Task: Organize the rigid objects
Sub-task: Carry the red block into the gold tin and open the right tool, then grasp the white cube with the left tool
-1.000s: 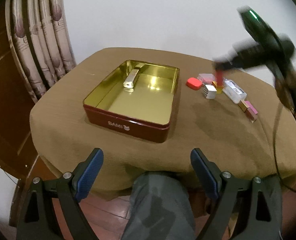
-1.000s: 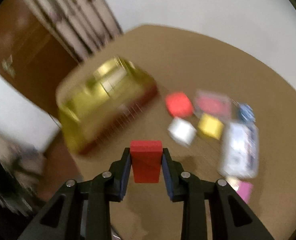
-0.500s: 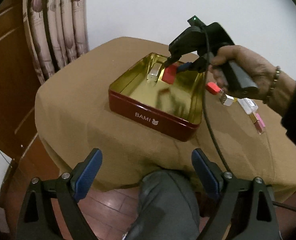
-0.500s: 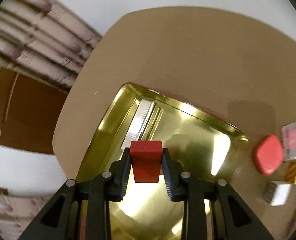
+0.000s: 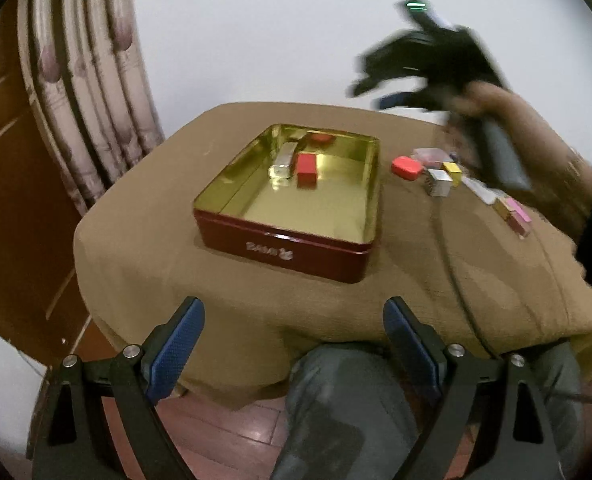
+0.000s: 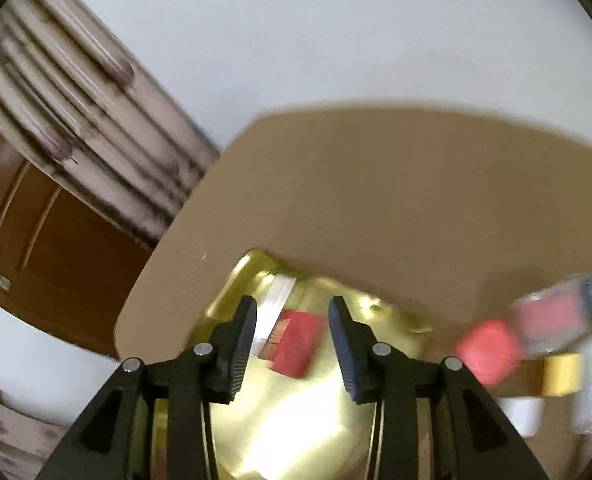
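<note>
Gold-lined and red outside, the tin (image 5: 284,240) sits centre-left in my left wrist view, with the silver block (image 5: 283,162) and the red block (image 5: 306,168) lying side by side on its floor. Below, my left gripper (image 5: 294,334) hangs wide with nothing between its pads. Further right, the loose pieces (image 5: 439,178) wait on the brown cloth (image 5: 176,240), and my right gripper (image 6: 292,340) blurs across the upper right; its jaws are opening and nothing is between them. My worry is the next pick: those pieces sit packed together, so a hurried, blurred approach could knock neighbours off the cloth's edge.
</note>
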Motion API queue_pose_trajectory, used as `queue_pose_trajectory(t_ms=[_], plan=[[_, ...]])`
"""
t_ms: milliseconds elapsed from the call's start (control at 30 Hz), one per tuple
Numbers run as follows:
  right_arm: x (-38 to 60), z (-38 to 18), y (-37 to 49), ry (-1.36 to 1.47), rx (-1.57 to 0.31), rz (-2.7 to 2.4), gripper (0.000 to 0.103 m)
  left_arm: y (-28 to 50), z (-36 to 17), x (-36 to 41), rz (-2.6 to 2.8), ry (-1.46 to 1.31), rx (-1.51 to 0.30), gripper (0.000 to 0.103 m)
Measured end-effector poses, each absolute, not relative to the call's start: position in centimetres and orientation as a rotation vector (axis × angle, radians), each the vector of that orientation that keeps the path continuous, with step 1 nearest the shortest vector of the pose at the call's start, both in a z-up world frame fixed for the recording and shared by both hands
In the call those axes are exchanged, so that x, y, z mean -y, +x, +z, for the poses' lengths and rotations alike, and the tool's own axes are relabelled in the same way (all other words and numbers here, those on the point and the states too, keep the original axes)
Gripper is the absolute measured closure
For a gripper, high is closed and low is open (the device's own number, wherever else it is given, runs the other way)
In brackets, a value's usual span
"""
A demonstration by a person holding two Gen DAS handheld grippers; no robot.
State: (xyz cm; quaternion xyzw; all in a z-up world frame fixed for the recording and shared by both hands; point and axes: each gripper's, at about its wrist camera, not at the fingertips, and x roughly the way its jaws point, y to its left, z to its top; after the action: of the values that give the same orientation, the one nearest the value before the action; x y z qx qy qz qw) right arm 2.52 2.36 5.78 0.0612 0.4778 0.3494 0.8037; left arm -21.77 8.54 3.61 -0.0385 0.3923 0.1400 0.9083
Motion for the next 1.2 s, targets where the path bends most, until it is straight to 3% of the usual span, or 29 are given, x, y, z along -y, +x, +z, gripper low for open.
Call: queue_pose_trajectory(t_ms=[233, 433, 700, 867, 1200], plan=[[19.4, 5.4, -1.4, -0.051, -0.776, 0.343, 0.049, -21.5, 4.4, -4.2, 0.181, 0.002, -0.792, 0.015], [32.0, -1.0, -0.8, -0.089, -0.878, 0.068, 0.049, -17.9, 5.3, 1.4, 0.045, 0.052, -0.793, 0.012], [36.0, -3.9, -0.9, 0.053, -0.931, 0.062, 0.049, -6.3, 5.5, 4.5, 0.014, 0.047, -0.851, 0.012], [37.3, -3.7, -0.8, 0.096, -0.914, 0.112, 0.049, 0.7, 3.3, 4.5, 0.007, 0.05, -0.921, 0.019], [38.9, -4.2, 0.8, 0.177, -0.913, 0.187, 0.049, 7.0, -0.8, 1.7, 0.045, -0.036, -1.029, 0.022]])
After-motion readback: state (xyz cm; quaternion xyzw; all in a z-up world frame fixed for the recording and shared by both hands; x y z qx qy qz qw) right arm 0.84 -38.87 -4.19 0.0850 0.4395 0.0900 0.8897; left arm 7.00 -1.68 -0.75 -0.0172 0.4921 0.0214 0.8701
